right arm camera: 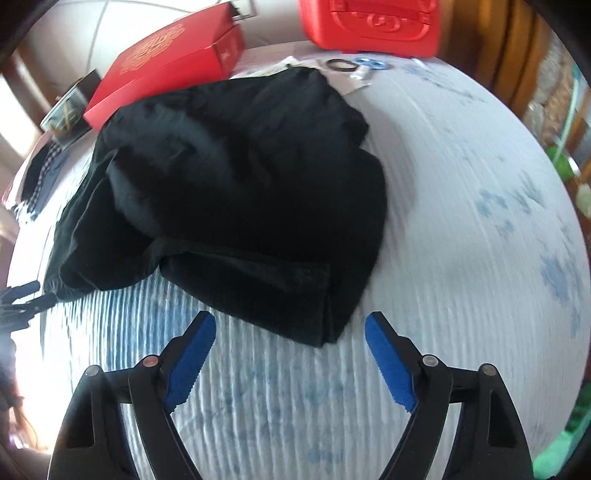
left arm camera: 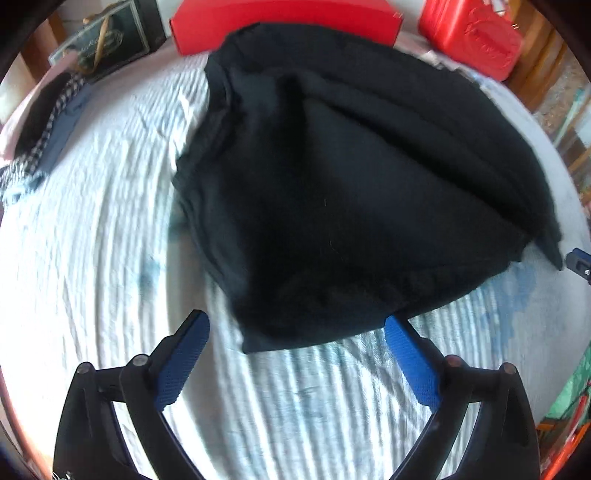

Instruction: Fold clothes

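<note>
Black garment [left arm camera: 332, 192] lies bunched on the bed [left arm camera: 92, 258], long axis running from the near hem toward the red boxes at the far edge. Left hand-held gripper [left arm camera: 297, 326] spread wide, nothing held, hem corner between its fingers without touching the pads. Right hand-held gripper [right arm camera: 290, 319] likewise wide, empty. Only the right view shows the rings [right arm camera: 341, 65] by the red case [right arm camera: 369, 26]; only the left shows checked clothes [left arm camera: 48, 125]. Ribbed pale bedsheet, blue print.

left gripper [left arm camera: 297, 325] agape, right gripper [right arm camera: 290, 325] agape
</note>
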A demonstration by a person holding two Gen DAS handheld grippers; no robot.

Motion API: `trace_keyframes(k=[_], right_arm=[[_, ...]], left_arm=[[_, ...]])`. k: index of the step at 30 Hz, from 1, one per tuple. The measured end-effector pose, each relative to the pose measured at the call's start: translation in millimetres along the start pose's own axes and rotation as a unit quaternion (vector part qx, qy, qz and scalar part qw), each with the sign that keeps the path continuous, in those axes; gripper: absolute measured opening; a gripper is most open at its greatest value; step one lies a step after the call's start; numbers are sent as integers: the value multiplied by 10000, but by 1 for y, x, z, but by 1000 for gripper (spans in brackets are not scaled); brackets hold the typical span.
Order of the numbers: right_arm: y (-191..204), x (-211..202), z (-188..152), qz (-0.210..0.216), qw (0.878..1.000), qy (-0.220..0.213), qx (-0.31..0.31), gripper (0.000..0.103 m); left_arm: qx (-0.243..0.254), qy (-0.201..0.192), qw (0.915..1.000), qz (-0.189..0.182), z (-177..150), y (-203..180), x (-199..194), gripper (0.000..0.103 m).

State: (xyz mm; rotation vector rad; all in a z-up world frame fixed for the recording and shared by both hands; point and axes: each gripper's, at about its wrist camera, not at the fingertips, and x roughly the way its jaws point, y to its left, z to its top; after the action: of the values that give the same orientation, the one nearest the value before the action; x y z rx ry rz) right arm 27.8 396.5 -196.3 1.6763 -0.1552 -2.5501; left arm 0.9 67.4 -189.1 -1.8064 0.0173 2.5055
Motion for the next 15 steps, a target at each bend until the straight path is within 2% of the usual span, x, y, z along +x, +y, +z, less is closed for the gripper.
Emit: trace_keyframes(k=[4,8,10,12,13,14,15], right_arm=[[2,17,2,137,9997,14,-178,83],[2,24,1,242,9996,18,-148,82],[3,25,0,198,9996,23,-213,82],[9,25,0,-162,9990,66,-406,77],[13,25,-1,-380,9979,92,-517,64],[16,25,-1,-598,9962,118,-628,37],[14,22,0,-567,9966,119,-590,24]], left_arm=[[-251,-7,9996,125,-7,-7,13,100],[-263,-86,9995,168,-11,-7,14,103],[-213,-1,9997,148,-10,-7,15,103],[-168,71,9997,133,-9,-7,13,102],[-163,67,9998,133,-8,-7,10,84],[-129,55,9997,201,-7,-7,5,43],[-77,38,9995,317,-5,-7,-2,29]])
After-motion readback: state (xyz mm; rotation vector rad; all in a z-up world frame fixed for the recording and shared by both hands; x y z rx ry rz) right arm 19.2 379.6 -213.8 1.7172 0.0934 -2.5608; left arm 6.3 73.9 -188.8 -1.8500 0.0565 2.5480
